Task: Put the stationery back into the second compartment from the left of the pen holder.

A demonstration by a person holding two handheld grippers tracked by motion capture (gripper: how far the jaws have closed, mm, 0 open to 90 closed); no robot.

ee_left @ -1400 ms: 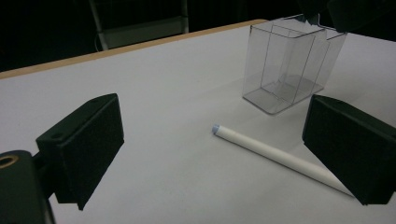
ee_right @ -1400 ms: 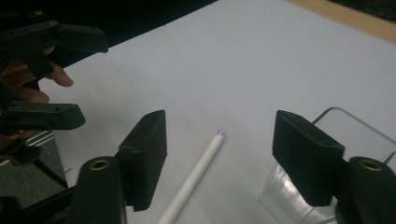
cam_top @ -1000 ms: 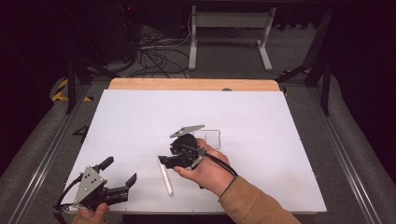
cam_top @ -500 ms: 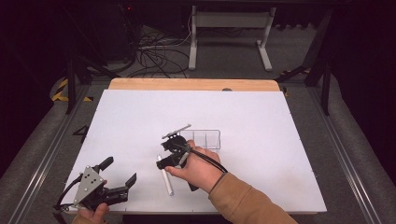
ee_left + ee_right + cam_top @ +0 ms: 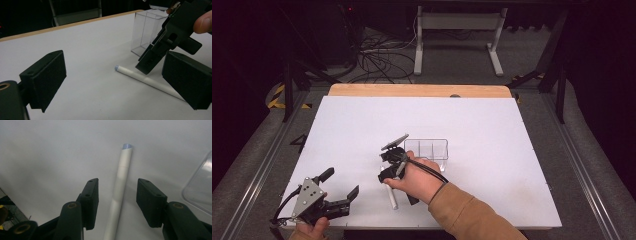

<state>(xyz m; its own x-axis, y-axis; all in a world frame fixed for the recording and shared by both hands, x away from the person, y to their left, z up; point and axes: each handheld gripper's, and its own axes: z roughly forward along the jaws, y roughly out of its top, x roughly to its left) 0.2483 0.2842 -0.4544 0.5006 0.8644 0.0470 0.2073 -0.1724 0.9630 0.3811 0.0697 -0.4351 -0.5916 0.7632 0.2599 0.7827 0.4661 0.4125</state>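
A white pen (image 5: 392,199) with a pale blue tip lies on the white table (image 5: 512,150), left of a clear compartment box (image 5: 427,148). My right gripper (image 5: 387,166) hangs low over the pen. In the right gripper view the pen (image 5: 122,177) runs lengthwise between the two black jaws of that gripper (image 5: 120,193), with a gap on each side. Those jaws have just been closing and do not touch the pen. My left gripper (image 5: 340,184) rests near the front left edge, open, with nothing between its jaws. In its own view the left gripper (image 5: 112,80) faces the pen (image 5: 147,81).
The clear box (image 5: 147,30) stands just behind the right gripper and shows at the right edge of the right gripper view (image 5: 200,192). A wooden strip (image 5: 422,90) edges the table's far side. Cables and a metal stand lie on the floor beyond.
The right hand has moved left and down from beside the clear box to just over the pen. The left gripper has stayed in place.
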